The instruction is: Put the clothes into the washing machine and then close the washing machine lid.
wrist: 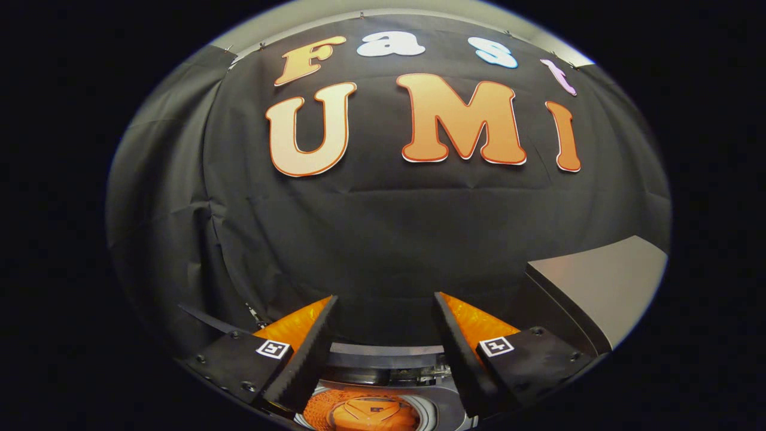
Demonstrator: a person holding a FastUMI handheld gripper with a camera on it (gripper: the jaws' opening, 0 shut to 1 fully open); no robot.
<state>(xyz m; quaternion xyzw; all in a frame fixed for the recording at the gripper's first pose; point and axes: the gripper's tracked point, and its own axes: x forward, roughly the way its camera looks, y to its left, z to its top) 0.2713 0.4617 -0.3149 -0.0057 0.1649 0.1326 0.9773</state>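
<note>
Tongs [383, 311] spread and empty — orange clothes [365, 413] below, inside the washing machine [446, 404] drum.

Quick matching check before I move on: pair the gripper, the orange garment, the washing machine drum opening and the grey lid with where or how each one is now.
1. gripper
2. orange garment
3. round washing machine drum opening
4. flat grey lid

a. raised, beside the right finger
b. inside the drum
c. open, holding nothing
d. below, between the fingers

Pairs: 1-c, 2-b, 3-d, 4-a
</note>
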